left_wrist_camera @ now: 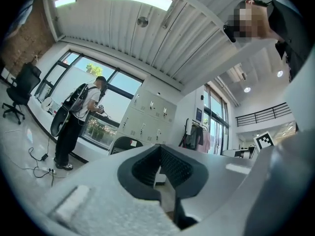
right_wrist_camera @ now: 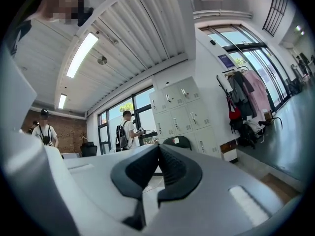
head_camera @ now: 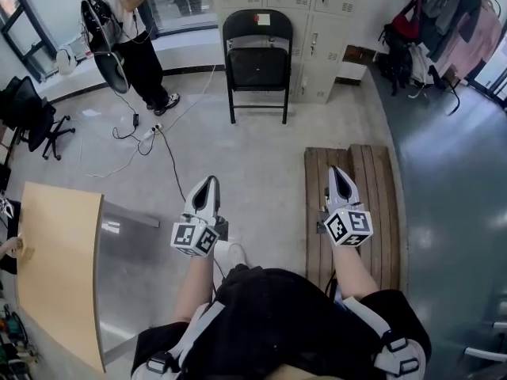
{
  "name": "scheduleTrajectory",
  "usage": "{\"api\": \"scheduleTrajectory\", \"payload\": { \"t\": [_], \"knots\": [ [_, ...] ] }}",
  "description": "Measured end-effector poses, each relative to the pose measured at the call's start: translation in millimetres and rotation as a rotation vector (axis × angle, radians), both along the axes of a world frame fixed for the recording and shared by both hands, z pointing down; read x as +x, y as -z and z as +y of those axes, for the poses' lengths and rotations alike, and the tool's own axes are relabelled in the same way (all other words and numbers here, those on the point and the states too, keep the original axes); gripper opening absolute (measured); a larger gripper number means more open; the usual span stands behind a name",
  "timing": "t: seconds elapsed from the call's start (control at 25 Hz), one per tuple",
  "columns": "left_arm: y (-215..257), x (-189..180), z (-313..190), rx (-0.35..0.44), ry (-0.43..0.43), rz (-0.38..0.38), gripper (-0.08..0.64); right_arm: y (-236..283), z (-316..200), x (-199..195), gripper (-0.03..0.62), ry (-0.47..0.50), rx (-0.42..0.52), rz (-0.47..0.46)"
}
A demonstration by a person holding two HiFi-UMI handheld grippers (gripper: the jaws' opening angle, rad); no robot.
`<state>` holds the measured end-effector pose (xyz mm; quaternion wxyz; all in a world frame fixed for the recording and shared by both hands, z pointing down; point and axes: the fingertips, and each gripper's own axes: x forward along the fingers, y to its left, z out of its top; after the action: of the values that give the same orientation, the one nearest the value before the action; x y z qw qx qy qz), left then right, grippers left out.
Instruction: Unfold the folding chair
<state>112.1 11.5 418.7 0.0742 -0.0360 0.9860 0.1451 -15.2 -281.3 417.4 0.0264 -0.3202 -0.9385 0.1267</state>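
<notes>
A black folding chair stands on its legs against the grey lockers at the far side of the room, its seat tipped up against the backrest. Its top peeks over the jaws as the chair in the left gripper view and as the chair in the right gripper view. My left gripper and right gripper are held out in front of me, well short of the chair, pointing toward it. Both are shut with nothing between the jaws.
A person with a backpack stands at the window, far left of the chair. Cables trail over the floor. A wooden pallet lies under my right gripper. A light wooden table sits at left, an office chair beyond it, a coat rack at right.
</notes>
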Motion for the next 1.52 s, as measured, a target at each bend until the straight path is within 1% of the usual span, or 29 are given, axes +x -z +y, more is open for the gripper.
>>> {"api": "scheduleTrajectory", "payload": {
  "t": [0.08,0.28,0.36,0.48,0.64,0.8,1.0,1.2,1.36,1.52],
  "knots": [
    [2.8,-8.0,17.3,-0.004,-0.006,-0.019,0.0,8.1,18.5,-6.4,0.002,0.001,-0.004,-0.019],
    [23.7,-24.7,71.6,-0.068,-0.02,-0.044,-0.001,36.3,72.0,-12.6,0.002,0.025,-0.053,-0.088],
    [27.1,-30.6,86.5,-0.066,-0.021,-0.053,-0.002,43.3,88.8,-16.5,0.003,0.022,-0.053,-0.1],
    [25.5,-33.3,105.2,-0.067,-0.041,-0.044,-0.002,42.1,120.9,-19.4,0.003,0.029,-0.048,-0.098],
    [24.5,-28.2,135.3,-0.097,-0.058,-0.021,-0.002,39.5,175.1,-17.8,0.003,0.06,-0.023,-0.097],
    [14.2,-22.4,166.6,-0.076,-0.029,-0.016,-0.002,32.1,211.8,-18.4,0.003,0.077,-0.006,-0.079],
    [-0.2,-22.6,189.8,-0.045,-0.016,0.005,-0.002,26.8,226.8,-24.2,0.003,0.076,0.029,-0.073],
    [1.0,-36.6,214.6,-0.027,0.019,-0.002,-0.002,28.1,246.5,-48.7,0.003,0.064,0.045,-0.071],
    [3.2,-51.7,225.4,-0.03,0.048,-0.008,-0.002,28.8,274.2,-70.6,0.003,0.107,0.046,-0.078],
    [3.8,-71.8,246.3,-0.039,0.085,-0.005,-0.002,29.2,298.3,-101.2,0.003,0.137,0.033,-0.081]
  ]
}}
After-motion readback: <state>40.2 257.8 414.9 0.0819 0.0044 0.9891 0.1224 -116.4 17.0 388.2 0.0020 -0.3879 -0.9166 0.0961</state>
